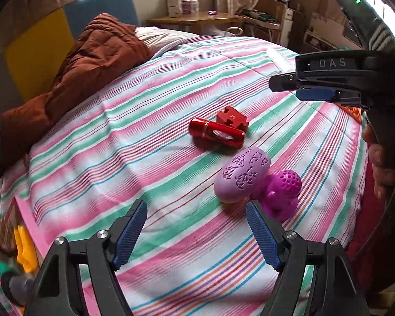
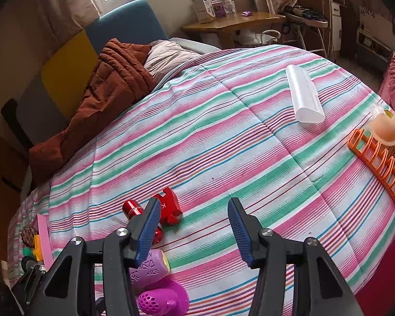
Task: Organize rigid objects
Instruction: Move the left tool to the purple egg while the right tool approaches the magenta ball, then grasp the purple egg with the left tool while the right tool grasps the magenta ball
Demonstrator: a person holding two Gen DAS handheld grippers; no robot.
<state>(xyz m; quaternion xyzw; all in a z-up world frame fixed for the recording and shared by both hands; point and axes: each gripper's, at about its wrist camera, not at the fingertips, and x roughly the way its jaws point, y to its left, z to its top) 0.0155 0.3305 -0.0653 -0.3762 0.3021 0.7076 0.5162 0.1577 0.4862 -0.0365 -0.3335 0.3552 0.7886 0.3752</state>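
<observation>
On the striped bedspread (image 1: pixel 144 137) lie a red slotted cylinder (image 1: pixel 216 132) touching a red puzzle-shaped block (image 1: pixel 232 119), and a lilac patterned oval (image 1: pixel 241 175) touching a magenta perforated figure (image 1: pixel 283 193). My left gripper (image 1: pixel 196 231) is open and empty, just short of the lilac oval. My right gripper (image 2: pixel 194 230) is open and empty above the bedspread; it also shows side-on in the left wrist view (image 1: pixel 289 84). In the right wrist view the red cylinder (image 2: pixel 134 209), red block (image 2: pixel 171 208), lilac oval (image 2: pixel 150 267) and magenta figure (image 2: pixel 162 301) sit beside its left finger.
A white half-round tube (image 2: pixel 304 94) lies on the far right of the bed. An orange rack (image 2: pixel 379 158) with a peach dome (image 2: pixel 383 129) sits at the right edge. A brown quilt (image 1: pixel 92 60) is heaped at the headboard. Pink, yellow and green items (image 1: pixel 23 247) lie at the left edge.
</observation>
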